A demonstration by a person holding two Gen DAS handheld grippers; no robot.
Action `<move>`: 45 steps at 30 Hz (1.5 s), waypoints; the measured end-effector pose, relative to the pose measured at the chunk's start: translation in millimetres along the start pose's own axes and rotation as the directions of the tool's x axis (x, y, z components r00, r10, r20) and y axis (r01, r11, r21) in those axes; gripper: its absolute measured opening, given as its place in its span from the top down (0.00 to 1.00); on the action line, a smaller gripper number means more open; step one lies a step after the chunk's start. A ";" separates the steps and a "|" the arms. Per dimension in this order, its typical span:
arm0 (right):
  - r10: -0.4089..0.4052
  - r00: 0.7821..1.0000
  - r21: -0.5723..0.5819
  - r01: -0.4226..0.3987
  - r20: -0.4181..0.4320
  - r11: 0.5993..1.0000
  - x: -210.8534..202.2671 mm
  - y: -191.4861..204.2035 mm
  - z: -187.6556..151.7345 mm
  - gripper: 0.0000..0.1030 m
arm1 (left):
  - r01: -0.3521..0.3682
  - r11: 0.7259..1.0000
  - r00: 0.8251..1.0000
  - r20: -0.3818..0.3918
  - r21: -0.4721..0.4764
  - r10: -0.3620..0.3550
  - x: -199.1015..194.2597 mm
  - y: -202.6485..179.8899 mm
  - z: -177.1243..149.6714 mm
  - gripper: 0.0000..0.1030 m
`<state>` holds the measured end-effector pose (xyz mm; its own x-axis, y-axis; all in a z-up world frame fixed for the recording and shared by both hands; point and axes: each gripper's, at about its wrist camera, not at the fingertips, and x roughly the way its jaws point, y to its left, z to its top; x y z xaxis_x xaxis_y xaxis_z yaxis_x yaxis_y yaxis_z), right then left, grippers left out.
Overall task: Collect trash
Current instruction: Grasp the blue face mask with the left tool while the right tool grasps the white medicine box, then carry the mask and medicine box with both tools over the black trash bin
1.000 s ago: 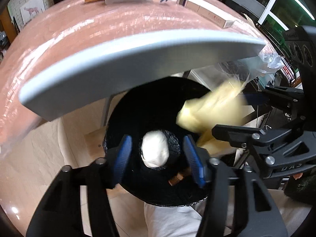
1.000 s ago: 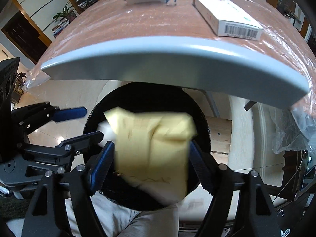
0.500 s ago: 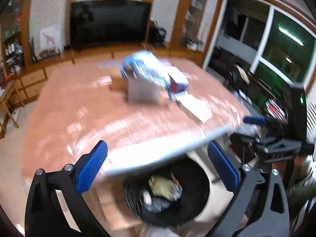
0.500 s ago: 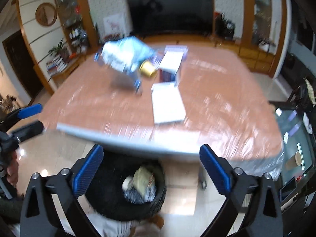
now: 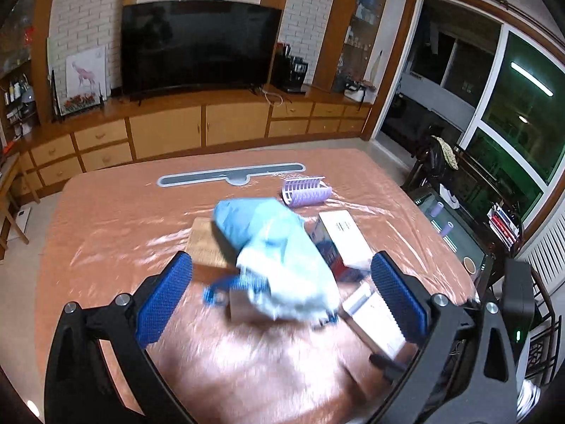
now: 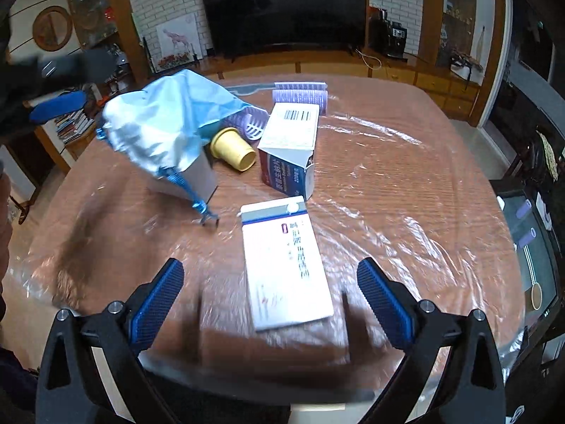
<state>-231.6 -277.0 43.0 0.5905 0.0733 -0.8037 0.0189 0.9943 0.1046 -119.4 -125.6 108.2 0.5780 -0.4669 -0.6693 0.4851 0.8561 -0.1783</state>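
Note:
Both views look down on a brown table (image 6: pixel 388 183) wrapped in clear film. My right gripper (image 6: pixel 270 304) is open and empty above the near edge, over a flat white box (image 6: pixel 286 265). Behind the box stand a blue-and-white carton (image 6: pixel 289 148), a tipped yellow paper cup (image 6: pixel 235 148) and a crumpled light blue bag (image 6: pixel 166 123) draped on a grey box (image 6: pixel 201 176). My left gripper (image 5: pixel 282 296) is also open and empty, hovering before the same light blue bag (image 5: pixel 275 247). One of its blue pads (image 6: pixel 56 106) shows at the far left of the right wrist view.
Purple hair rollers (image 6: pixel 300 97) lie behind the carton, also the purple rollers (image 5: pixel 305 192) in the left view. A blue clip (image 6: pixel 199 205) hangs off the bag. A grey slot plate (image 5: pixel 229 178) sits at the table's far side. Cabinets and a television (image 5: pixel 197 42) line the back wall.
Both grippers opened, letting a white wad and yellow paper fall into the black bin under the table edge. Both then rose and tilted up, so the tabletop fills the views.

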 end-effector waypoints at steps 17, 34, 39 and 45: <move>-0.074 0.996 -0.032 0.072 -0.054 0.997 41.2 1.8 3.9 0.23 | -0.028 0.995 0.991 -0.127 0.100 0.040 65.4 -3.8 3.7 0.40; 0.019 0.999 0.044 -0.018 -0.032 0.999 29.2 -10.2 15.8 0.51 | 0.061 0.998 0.998 -0.034 0.003 -0.061 27.5 16.4 1.7 0.67; 0.045 0.999 0.062 -0.044 -0.022 0.997 22.9 -9.8 17.3 0.51 | 0.073 0.997 0.997 -0.019 -0.018 -0.074 12.2 21.0 -4.6 0.67; 0.052 0.998 0.060 -0.051 -0.027 0.997 22.4 -8.7 17.3 0.51 | 0.066 0.996 0.998 -0.009 -0.055 -0.067 -0.1 26.6 -15.1 0.67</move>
<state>-204.6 -285.4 34.2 0.5683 0.1273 -0.8129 0.0374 0.9829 0.1800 -116.4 -99.5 92.6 0.5386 -0.5209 -0.6622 0.4853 0.8343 -0.2615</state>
